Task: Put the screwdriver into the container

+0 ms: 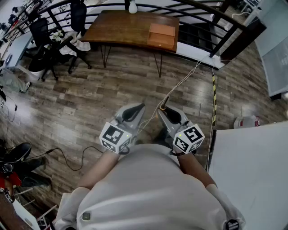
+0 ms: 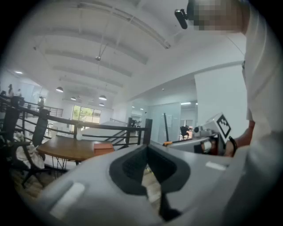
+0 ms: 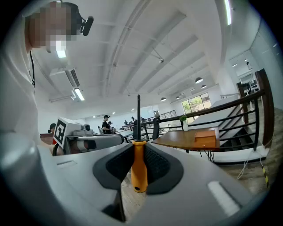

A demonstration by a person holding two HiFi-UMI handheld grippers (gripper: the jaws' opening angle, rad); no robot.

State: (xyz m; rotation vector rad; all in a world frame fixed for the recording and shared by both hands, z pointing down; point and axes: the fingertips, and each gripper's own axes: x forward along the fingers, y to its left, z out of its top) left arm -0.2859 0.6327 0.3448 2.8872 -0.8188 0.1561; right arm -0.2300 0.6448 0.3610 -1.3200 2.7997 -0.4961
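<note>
Screwdriver (image 3: 139,171) clamped in right hand-held gripper (image 3: 138,153): orange handle between pads, shaft upright. Beside it, left hand-held gripper (image 2: 147,164) closed, empty. Both over wood floor (image 1: 90,94), well apart from desk (image 1: 121,24) carrying orange box (image 1: 162,35). Open-plan office; railing (image 1: 198,9) behind desk, chair (image 1: 42,33) left, cable (image 1: 182,83) on floor between.

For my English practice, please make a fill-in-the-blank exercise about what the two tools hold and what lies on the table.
1. The right tool grips a screwdriver with an ____ handle.
2. In the right gripper view, its metal shaft points ____.
3. The left tool has its jaws together and holds ____.
4. The orange box lies on a ____ table.

Missing words: orange; up; nothing; wooden.
</note>
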